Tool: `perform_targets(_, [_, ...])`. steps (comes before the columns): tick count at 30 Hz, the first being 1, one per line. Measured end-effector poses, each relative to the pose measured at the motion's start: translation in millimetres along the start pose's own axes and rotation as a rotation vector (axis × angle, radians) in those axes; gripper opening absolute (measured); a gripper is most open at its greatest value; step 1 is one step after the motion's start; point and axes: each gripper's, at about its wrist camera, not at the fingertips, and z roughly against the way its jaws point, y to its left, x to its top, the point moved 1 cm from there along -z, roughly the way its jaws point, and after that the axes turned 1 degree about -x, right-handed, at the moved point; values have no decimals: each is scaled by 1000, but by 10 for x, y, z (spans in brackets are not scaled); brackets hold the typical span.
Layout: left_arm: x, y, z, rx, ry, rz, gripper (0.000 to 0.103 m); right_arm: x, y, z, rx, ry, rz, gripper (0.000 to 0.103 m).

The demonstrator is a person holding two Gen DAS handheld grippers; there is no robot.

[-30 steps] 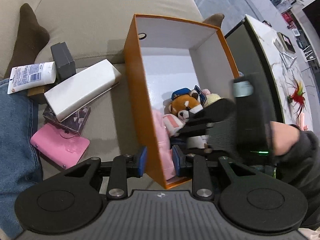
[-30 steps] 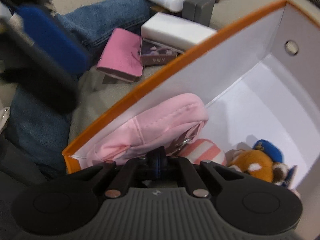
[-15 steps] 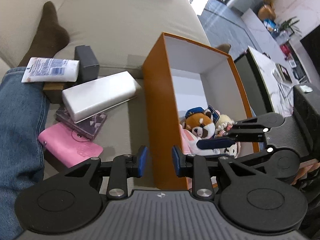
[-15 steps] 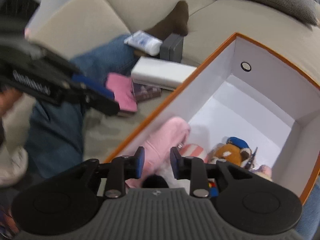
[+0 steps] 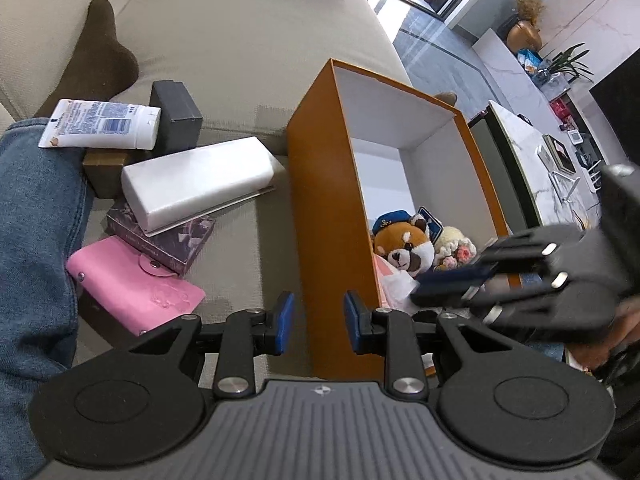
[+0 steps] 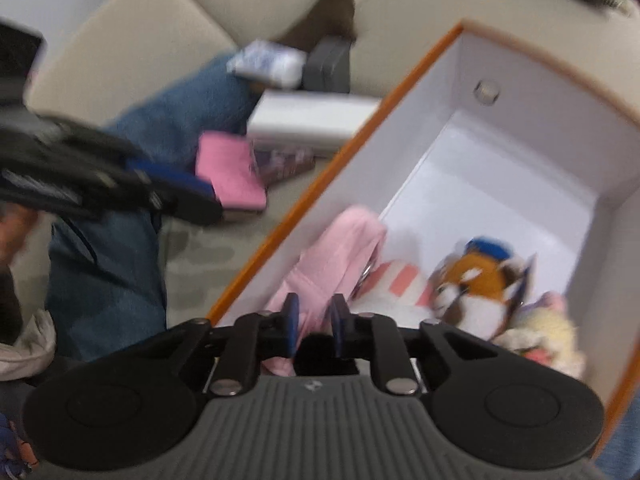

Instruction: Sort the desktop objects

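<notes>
**Sorting into the orange box: both grippers between picks**

The orange box [image 5: 332, 216] stands on the sofa seat [image 5: 240, 52] near its front edge, already holding a plush toy [image 5: 404, 244], a pink pouch [image 6: 336, 252] and a cream knitted item [image 5: 452, 240]; these sit bunched at the near end, leaving the far end free for more. Unsorted things lie left of the box toward the back of the seat: a white case [image 5: 196, 184] stacked on a purple box [image 5: 160, 240], a pink wallet [image 5: 132, 288], a tube [image 5: 100, 124] and a dark grey box [image 5: 176, 120]. The left gripper [image 5: 316, 320] points steeply down beside the box's outer wall, fingers narrowly apart and holding nothing, probably heading for the wallet. The right gripper [image 6: 314, 322] hangs tilted over the pouch; its fingers have just been closing, with only a narrow gap, nothing between them.
</notes>
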Motion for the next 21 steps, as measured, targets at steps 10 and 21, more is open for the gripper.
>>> perform_targets(10, [78,-187,-230,-39,1,-28,50,-79,-619,143,-203,-15,-158,41])
perform_targets(21, [149,-184,-532,-44,39,-13,51,235,-856,-213,-149,0,-141,49])
